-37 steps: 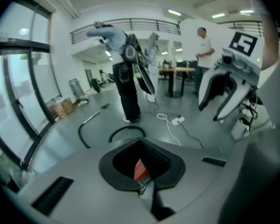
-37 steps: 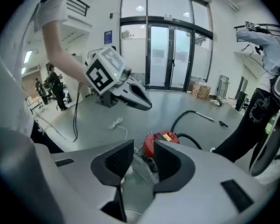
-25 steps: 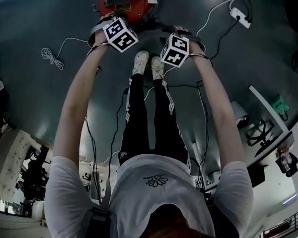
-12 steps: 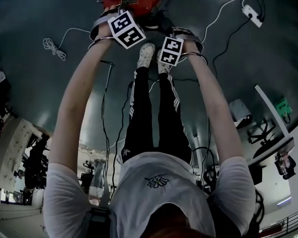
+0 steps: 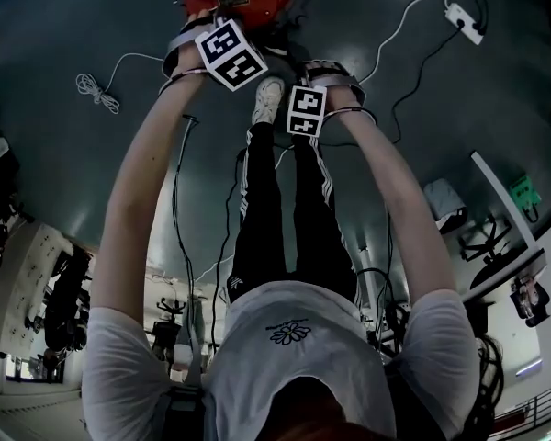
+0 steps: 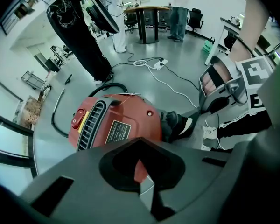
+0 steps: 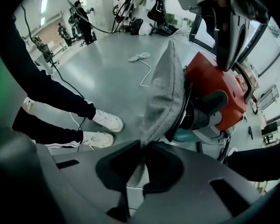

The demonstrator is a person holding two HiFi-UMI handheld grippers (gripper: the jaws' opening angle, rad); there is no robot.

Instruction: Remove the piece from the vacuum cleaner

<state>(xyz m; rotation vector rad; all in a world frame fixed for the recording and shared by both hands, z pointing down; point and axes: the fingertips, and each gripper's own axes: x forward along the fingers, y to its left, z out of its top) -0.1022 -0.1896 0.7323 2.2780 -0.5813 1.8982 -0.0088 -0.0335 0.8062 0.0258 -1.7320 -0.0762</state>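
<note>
Down on the gray floor (image 7: 107,64), just past the person's white shoes (image 7: 107,121), sits the red vacuum cleaner (image 6: 116,125), round, with a vent grille and a label. A gray mesh filter (image 7: 165,92) rises at its black end. The right gripper (image 7: 142,146) is closing, its jaws narrow and pinching the filter's lower edge. The left gripper (image 6: 139,150) has its jaws together over the red shell. Only the right gripper view shows the filter.

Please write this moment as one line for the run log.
right claw: closing on grey cloth piece | left claw: shut, at red vacuum cleaner | piece: not yet off
</note>
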